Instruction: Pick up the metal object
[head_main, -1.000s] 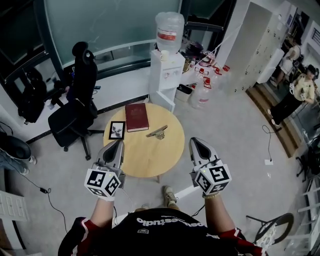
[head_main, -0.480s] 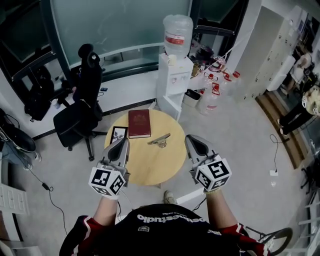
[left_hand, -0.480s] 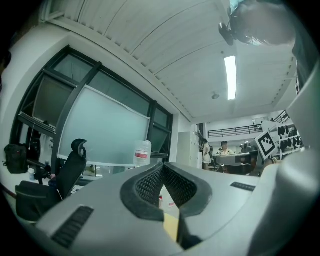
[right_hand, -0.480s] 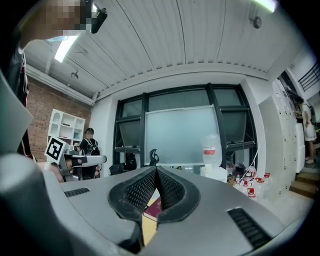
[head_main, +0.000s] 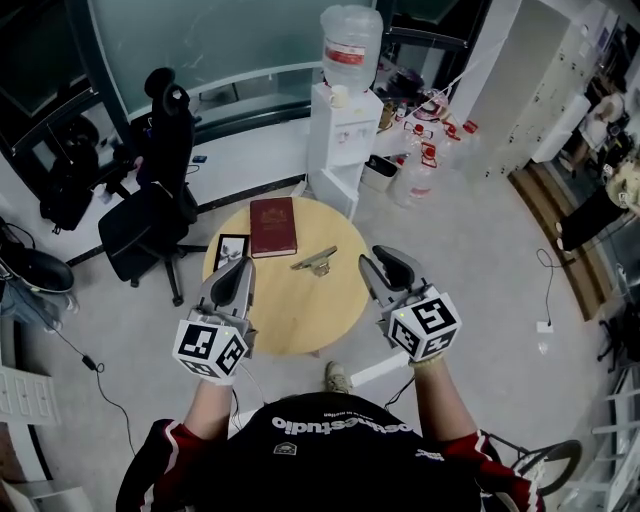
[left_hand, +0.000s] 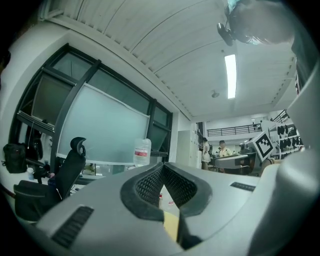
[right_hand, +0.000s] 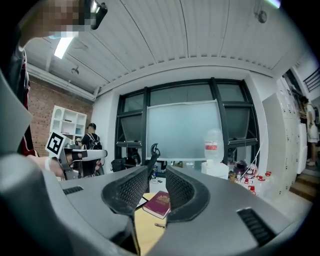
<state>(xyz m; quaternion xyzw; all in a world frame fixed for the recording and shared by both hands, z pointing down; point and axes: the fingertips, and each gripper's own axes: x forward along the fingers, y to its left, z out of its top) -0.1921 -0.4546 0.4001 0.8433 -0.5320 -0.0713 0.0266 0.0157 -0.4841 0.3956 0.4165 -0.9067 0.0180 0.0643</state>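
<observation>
**Pre-grasp check: right claw readied, target untouched**

Find metal object (head_main: 315, 262) lying flat on round desk (head_main: 300, 335), near red book (head_main: 273, 226), apart from both claws and not yet picked up. Note right claw (head_main: 383, 262) spread, jaws just having been opening, nothing between the pads. Read this as readying for the grab, given the line of sight down the gap onto the piece. Note left claw (head_main: 241, 272) pressed together and empty, held level by the desk's near-left rim. Judge it parked clear of the approach. Expect a forward, slightly downward reach next.
</observation>
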